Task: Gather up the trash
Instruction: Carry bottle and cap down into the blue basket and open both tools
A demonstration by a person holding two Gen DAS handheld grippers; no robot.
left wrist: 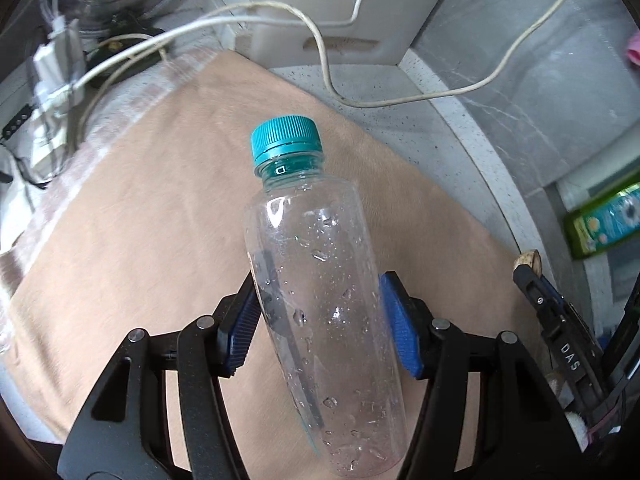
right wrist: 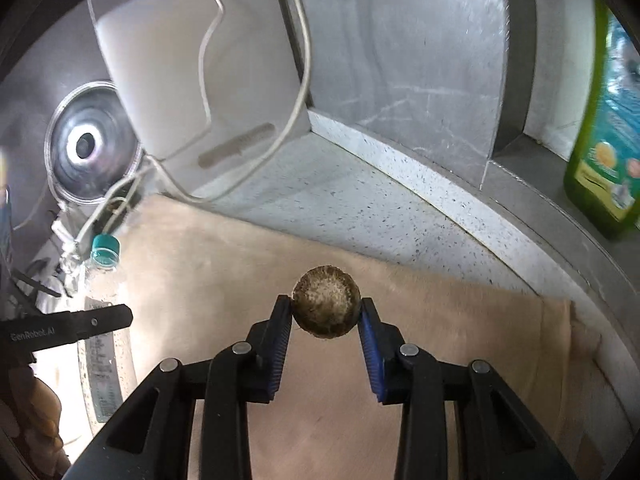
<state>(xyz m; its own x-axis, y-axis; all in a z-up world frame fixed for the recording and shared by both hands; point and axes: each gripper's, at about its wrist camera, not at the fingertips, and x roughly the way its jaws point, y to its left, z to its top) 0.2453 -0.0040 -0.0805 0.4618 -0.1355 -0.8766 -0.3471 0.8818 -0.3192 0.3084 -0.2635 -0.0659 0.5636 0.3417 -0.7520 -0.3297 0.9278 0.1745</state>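
My left gripper (left wrist: 320, 312) is shut on a clear empty plastic bottle (left wrist: 316, 280) with a teal cap (left wrist: 286, 136), held above a tan cloth (left wrist: 140, 220). The bottle also shows at the left of the right wrist view (right wrist: 102, 320). My right gripper (right wrist: 326, 316) is shut on a round brown fuzzy husk-like lump (right wrist: 326, 306), held above the same cloth (right wrist: 208, 272). The right gripper with its lump (left wrist: 528, 260) appears at the right edge of the left wrist view.
A speckled grey counter (right wrist: 360, 184) meets a grey marble wall (right wrist: 420, 60). White cables (left wrist: 320, 52) trail over a white appliance (right wrist: 192, 60). A metal bowl-shaped object (right wrist: 90, 144) stands at back left. A green detergent bottle (right wrist: 604, 140) stands on a ledge at right.
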